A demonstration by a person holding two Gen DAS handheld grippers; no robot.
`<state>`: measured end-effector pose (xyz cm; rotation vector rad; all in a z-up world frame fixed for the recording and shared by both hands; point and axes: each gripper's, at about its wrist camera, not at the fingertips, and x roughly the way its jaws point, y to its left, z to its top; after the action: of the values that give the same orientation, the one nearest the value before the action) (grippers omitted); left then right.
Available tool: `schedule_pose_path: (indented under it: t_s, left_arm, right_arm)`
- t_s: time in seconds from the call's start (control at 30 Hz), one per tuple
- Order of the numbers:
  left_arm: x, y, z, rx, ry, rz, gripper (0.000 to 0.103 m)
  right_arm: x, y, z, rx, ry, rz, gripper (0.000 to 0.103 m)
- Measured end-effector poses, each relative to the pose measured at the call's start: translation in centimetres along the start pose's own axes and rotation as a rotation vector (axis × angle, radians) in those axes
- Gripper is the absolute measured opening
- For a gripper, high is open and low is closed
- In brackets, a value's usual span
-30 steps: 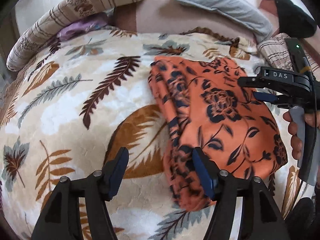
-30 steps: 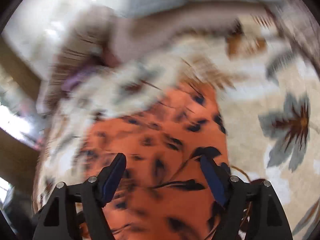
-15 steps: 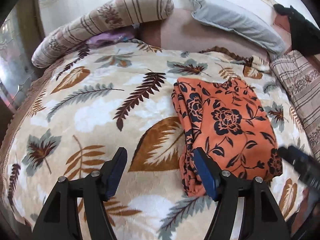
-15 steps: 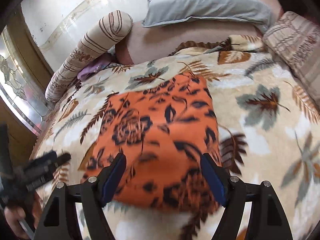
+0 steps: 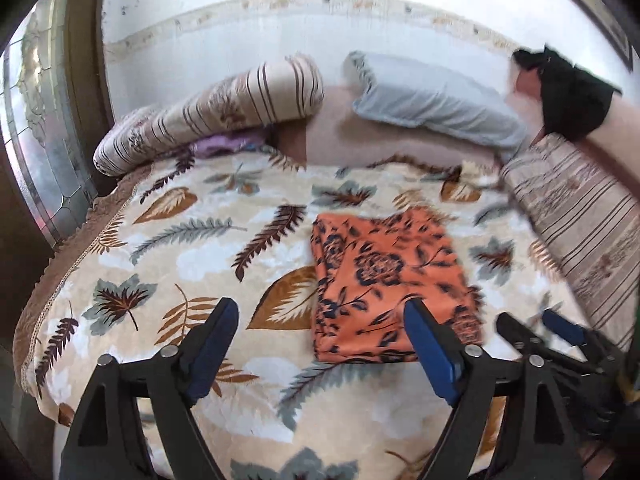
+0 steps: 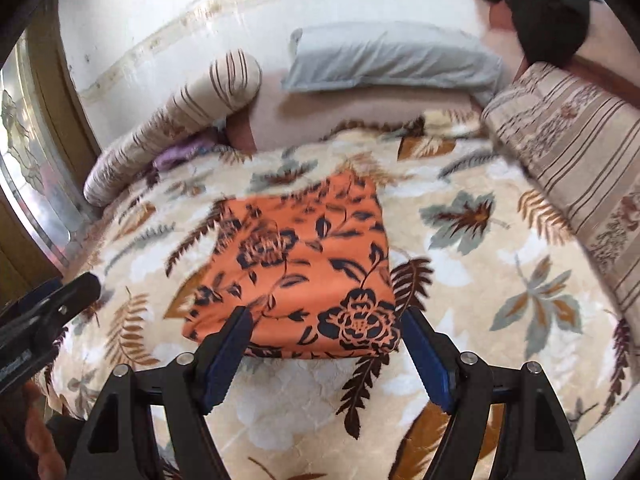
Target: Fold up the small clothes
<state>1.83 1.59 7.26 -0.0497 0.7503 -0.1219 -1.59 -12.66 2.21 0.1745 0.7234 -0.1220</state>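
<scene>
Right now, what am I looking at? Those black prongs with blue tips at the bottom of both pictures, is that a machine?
No machine: a person holds a hand-operated gripper in each hand, and a small camera on each looks out along its two fingers. One picture comes from the left gripper, the other from the right gripper. Both look down on a bed spread with a leaf-patterned blanket. On it lies an orange flowered garment, folded into a neat rectangle. Pillows lie along the far edge. Neither gripper holds anything; both stand open, and the left one's jaws have just been opening wider, with nothing between them. Each also shows at the edge of the other's picture.
</scene>
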Motion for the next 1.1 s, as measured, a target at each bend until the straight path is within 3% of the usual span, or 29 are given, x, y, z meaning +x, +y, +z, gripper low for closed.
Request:
schedule_pose_path:
  t_s: [0.1,0.2,0.37,0.53,0.73,1.1]
  left_arm:
    - [-2.5,-0.3,0.1,-0.013,-0.046,0.001,0.102]
    - [-2.8,-0.2,-0.4,-0.006,-0.061,0.050,0.102]
    - [-1.0,1.1,-1.5,-0.045,0.002,0.083,0.102]
    - [0.5,1.0,-1.7,-0.016,0.035,0.079,0.102]
    - [0.8,0.0,-1.0,0.028,0.019,0.089,0.102]
    - [3.1,-0.2,-0.3,0.016,0.051,0.069,0.102]
  right_arm:
    - [-1.6,0.3,0.3,-0.009,-0.023,-0.001,0.082]
    - [-2.3,0.7,0.1,-0.032,-0.027,-0.017,0.083]
    - [-1.9,0.7,-1.0,-0.043,0.017,-0.026,0.083]
    - [-1.2,1.1,-1.4,-0.068,0.048,-0.030,0.083]
    - [-0.4,0.8,-0.9,-0.064,0.056,-0.031,0.083]
    - [1.5,0.9,0.2,-0.076,0.081,-0.034,0.083]
